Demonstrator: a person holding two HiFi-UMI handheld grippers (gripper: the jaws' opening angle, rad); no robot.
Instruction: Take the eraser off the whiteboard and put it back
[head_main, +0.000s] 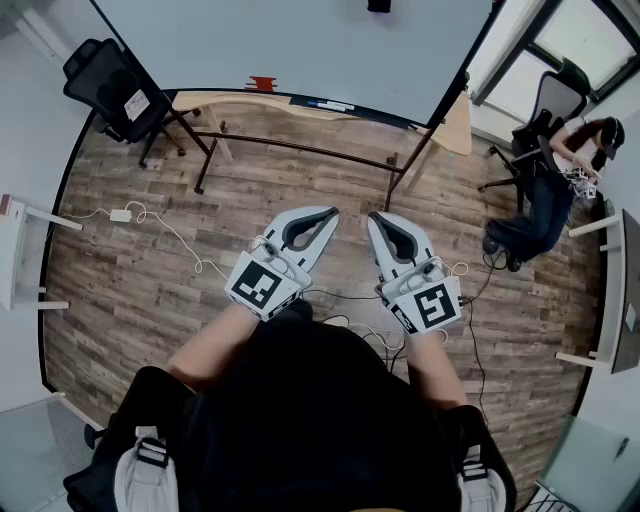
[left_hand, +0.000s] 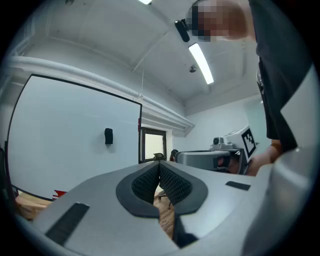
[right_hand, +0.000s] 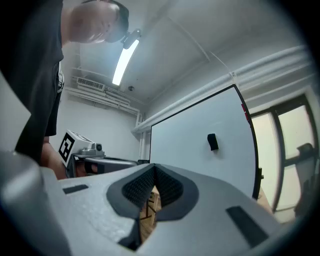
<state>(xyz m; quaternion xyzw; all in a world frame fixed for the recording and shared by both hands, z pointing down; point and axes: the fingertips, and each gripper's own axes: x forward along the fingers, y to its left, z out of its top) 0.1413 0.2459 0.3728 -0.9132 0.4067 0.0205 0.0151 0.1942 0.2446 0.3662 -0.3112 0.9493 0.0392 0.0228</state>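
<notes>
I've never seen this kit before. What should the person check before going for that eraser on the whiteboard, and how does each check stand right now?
1. Eraser sitting on the whiteboard: ok.
2. Left gripper empty: ok, jaws together, nothing between.
3. Right gripper empty: ok, jaws together, nothing between.
4. Jaws opened for a grab: not ok, both shut.
5. Close enough to reach the eraser: probably not ok, open floor lies between.
</notes>
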